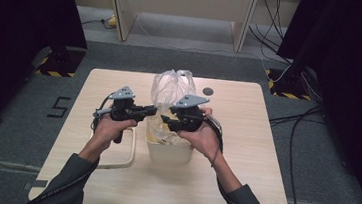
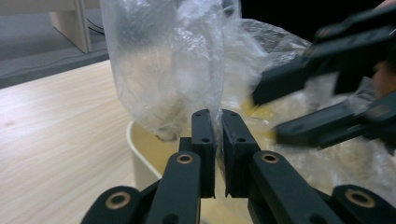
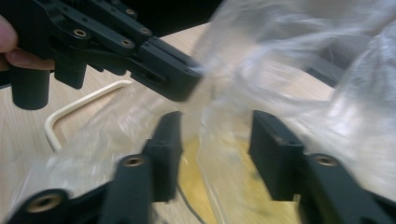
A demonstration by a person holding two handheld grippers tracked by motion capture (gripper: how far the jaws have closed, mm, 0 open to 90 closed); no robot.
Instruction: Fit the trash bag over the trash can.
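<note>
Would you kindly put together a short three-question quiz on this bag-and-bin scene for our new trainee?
1. True or false: the left gripper is shut on the clear plastic bag.
2. Which describes the right gripper? A) clamped on the bin's rim B) jaws apart with bag film between them C) lying on the table
3. What does the bag sit in?

Key
1. True: its pads pinch a fold of film.
2. B: the jaws stand apart, and the film hangs loose between them.
3. The cream bin on the wooden table, its loose handle beside it.
</note>
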